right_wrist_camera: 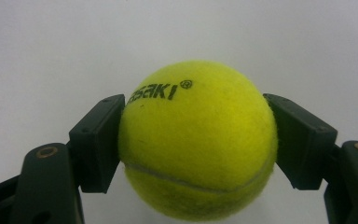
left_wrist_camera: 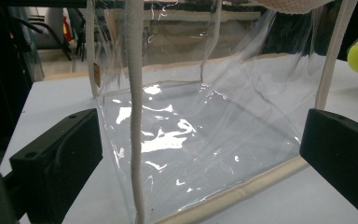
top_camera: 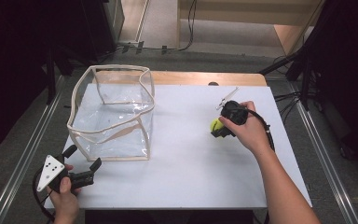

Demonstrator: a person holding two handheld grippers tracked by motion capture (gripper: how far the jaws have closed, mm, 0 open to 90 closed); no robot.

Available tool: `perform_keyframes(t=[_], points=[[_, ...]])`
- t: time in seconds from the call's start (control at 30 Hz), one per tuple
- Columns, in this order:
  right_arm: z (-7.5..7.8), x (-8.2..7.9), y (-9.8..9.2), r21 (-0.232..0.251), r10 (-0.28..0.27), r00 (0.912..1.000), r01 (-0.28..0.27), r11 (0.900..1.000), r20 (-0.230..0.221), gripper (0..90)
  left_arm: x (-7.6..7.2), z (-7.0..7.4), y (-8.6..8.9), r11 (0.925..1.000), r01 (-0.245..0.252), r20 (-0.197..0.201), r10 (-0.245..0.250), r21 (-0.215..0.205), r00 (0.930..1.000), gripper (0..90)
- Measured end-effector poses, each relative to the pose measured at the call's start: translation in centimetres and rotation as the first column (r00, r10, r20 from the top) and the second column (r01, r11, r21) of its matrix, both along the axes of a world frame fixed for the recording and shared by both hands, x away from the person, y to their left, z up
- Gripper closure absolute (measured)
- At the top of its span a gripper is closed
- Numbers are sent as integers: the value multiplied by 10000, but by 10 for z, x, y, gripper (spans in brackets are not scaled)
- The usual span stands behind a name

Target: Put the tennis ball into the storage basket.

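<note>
The right hand-held gripper clamps a tennis ball near the counter's right edge, while the left hand-held gripper gapes wide beside the clear bag.

table: white top | floor: grey carpet | cables: black, on floor behind table

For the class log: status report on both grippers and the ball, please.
Right gripper shut on yellow felt tennis ball. Left gripper open, facing clear plastic box. Nothing between ball and box.
</note>
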State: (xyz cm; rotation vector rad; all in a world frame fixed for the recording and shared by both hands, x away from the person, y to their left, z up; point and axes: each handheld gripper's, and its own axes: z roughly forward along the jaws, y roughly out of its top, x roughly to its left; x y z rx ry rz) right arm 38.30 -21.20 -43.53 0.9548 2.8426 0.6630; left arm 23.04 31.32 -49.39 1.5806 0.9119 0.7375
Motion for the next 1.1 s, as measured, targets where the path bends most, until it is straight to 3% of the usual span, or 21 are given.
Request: perform_keyframes(t=[1.1], points=[[13,-1,55,-79,1178,9930,-1178,9930,99,237,0,0,0,10000,31,-1,-31,-13,10000,0]])
